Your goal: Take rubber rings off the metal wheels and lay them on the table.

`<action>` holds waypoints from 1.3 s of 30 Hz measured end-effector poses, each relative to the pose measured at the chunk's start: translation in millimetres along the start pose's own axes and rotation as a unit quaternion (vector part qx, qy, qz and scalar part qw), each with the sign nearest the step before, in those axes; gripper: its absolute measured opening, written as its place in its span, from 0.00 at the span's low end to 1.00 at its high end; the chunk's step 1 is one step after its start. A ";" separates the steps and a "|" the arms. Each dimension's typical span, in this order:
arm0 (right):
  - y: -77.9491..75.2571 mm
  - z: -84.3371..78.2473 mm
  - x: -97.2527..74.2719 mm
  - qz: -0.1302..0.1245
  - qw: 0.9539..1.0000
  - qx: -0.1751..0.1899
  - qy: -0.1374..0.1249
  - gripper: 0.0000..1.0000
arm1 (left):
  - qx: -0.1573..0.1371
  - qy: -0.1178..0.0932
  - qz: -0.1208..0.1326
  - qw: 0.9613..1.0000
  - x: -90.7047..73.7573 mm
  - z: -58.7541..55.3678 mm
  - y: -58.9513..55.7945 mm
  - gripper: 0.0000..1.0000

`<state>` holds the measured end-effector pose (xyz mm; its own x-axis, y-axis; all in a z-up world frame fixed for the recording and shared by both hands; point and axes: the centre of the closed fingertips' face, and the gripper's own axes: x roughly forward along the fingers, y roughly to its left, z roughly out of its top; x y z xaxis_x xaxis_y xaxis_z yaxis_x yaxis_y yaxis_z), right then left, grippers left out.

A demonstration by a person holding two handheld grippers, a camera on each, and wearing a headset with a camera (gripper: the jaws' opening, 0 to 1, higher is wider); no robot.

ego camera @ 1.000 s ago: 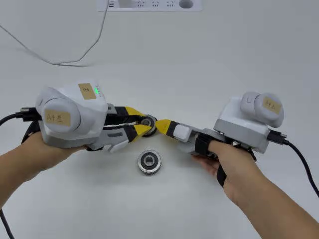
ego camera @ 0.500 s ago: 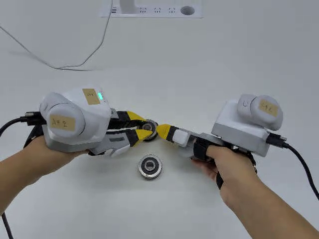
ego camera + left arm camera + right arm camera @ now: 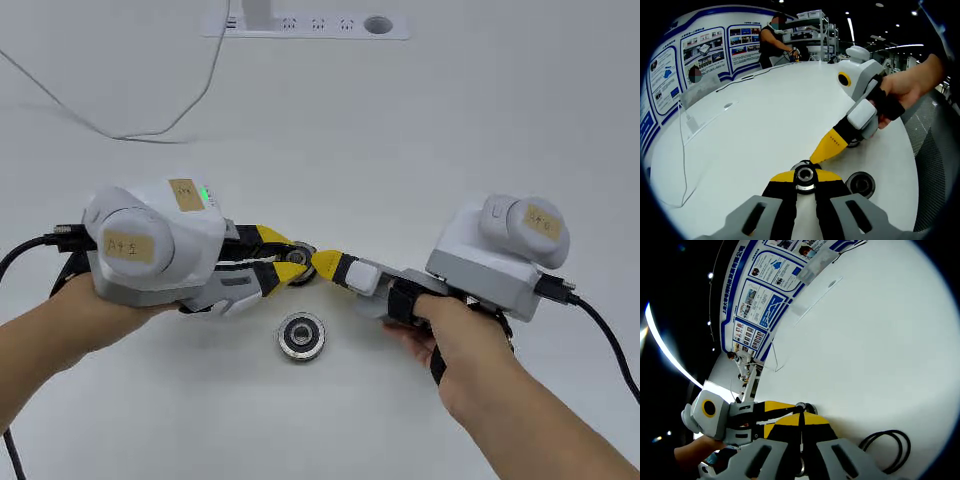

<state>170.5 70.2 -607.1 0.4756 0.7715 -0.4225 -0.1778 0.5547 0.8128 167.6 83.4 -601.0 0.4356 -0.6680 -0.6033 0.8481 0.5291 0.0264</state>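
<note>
My left gripper (image 3: 292,261) (image 3: 805,178) is shut on a small metal wheel (image 3: 299,250) (image 3: 805,174) and holds it just above the white table. From the right, my right gripper (image 3: 322,263) (image 3: 801,418) meets that wheel's rim with its yellow jaws closed, pinching the black rubber ring at the edge (image 3: 805,407). The same yellow tip (image 3: 827,148) shows in the left gripper view, touching the wheel. A second wheel (image 3: 301,335) (image 3: 861,183), with its black ring still on, lies flat on the table just in front of both grippers.
Black rubber loops (image 3: 887,442) lie on the table beside my right gripper. A white power strip (image 3: 305,22) sits at the table's far edge, with a thin cable (image 3: 150,125) trailing to the left. Wide bare tabletop (image 3: 400,140) stretches beyond the grippers.
Both grippers stay joined at the held wheel. They sit slightly lower in the picture, mostly from the camera shifting. The wheel on the table has not moved.
</note>
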 end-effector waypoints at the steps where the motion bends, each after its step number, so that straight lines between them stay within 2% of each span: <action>1: 0.2 0.0 0.0 0.000 1.000 0.000 0.000 0.00 | 0.000 0.000 0.000 1.000 0.0 0.1 0.0 0.12; 7: 2.4 0.1 0.0 0.002 1.000 -0.022 0.000 0.00 | 0.003 0.001 0.000 1.000 0.0 0.1 -0.1 0.12; 31: 10.4 -3.2 2.9 0.016 0.998 -0.058 0.013 0.00 | 0.001 -0.001 -0.001 1.000 0.3 -0.3 -0.4 0.12; 39: 10.6 -1.3 0.8 0.022 0.998 -0.059 0.014 0.00 | 0.001 -0.002 -0.002 1.000 0.5 0.1 -0.7 0.12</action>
<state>167.9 77.1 -599.3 0.4405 0.8037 -0.4000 -0.2993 0.5515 0.7786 167.2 82.7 -601.2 0.4339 -0.6724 -0.5997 0.8504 0.5254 0.0262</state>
